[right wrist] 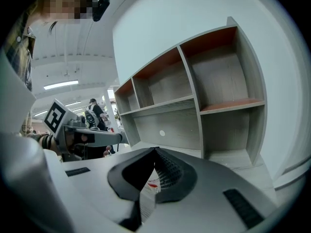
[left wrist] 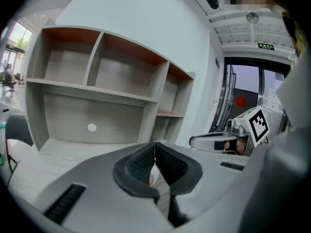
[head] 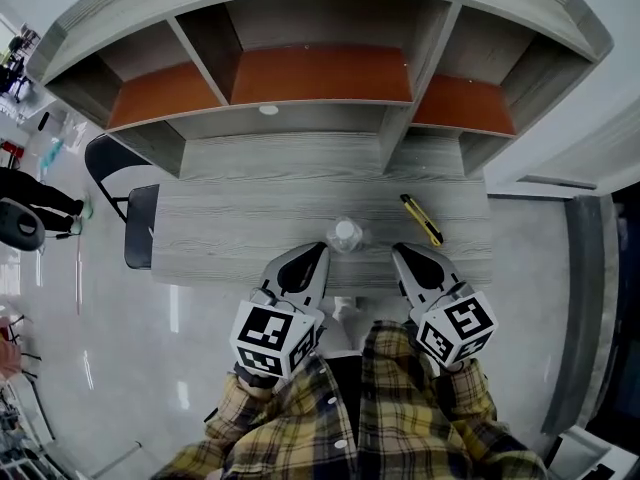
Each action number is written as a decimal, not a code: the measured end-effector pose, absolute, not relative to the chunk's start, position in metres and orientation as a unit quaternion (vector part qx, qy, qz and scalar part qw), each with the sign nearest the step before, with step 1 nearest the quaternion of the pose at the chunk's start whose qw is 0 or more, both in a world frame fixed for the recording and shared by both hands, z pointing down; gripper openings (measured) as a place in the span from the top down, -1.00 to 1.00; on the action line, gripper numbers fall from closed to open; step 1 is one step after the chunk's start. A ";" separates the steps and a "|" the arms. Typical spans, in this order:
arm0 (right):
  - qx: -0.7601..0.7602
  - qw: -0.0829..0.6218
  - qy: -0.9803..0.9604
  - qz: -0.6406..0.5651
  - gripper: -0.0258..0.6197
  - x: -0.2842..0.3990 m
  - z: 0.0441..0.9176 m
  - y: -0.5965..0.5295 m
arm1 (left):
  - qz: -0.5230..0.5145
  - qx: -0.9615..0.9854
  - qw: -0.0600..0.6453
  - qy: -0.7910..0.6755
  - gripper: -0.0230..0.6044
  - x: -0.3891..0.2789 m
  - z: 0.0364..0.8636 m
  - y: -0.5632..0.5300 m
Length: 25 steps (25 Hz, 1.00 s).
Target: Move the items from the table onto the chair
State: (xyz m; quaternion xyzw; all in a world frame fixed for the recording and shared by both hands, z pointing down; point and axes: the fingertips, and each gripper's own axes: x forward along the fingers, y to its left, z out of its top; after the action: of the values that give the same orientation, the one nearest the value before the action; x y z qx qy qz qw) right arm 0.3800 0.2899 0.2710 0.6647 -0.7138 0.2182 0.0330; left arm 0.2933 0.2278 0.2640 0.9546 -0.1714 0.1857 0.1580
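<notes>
A clear plastic bottle with a white cap (head: 345, 234) stands on the grey wooden table (head: 240, 233), near its front edge. A yellow utility knife (head: 422, 219) lies to its right. A dark chair (head: 135, 218) stands at the table's left end. My left gripper (head: 320, 249) is shut and empty, just left of the bottle at the table's front edge. My right gripper (head: 397, 251) is shut and empty, to the bottle's right and below the knife. In the left gripper view the left gripper (left wrist: 154, 145) shows touching tips. The right gripper (right wrist: 155, 151) shows touching tips in the right gripper view too.
A grey hutch with orange-backed open shelves (head: 320, 73) rises along the table's far side. Glossy floor (head: 90, 338) lies to the left, where a person (head: 35, 193) stands. A wall panel (head: 575, 298) runs along the right.
</notes>
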 end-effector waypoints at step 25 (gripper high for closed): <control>0.673 0.046 -0.695 0.248 0.87 0.398 0.294 0.294 | 0.315 0.931 0.138 -0.123 -0.16 0.320 0.399 0.231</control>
State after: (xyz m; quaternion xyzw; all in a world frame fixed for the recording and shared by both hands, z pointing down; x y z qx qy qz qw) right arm 0.3984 0.2938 0.2939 0.6729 -0.6955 0.2477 0.0464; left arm 0.3204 0.2310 0.3986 0.9308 -0.1230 0.3152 0.1383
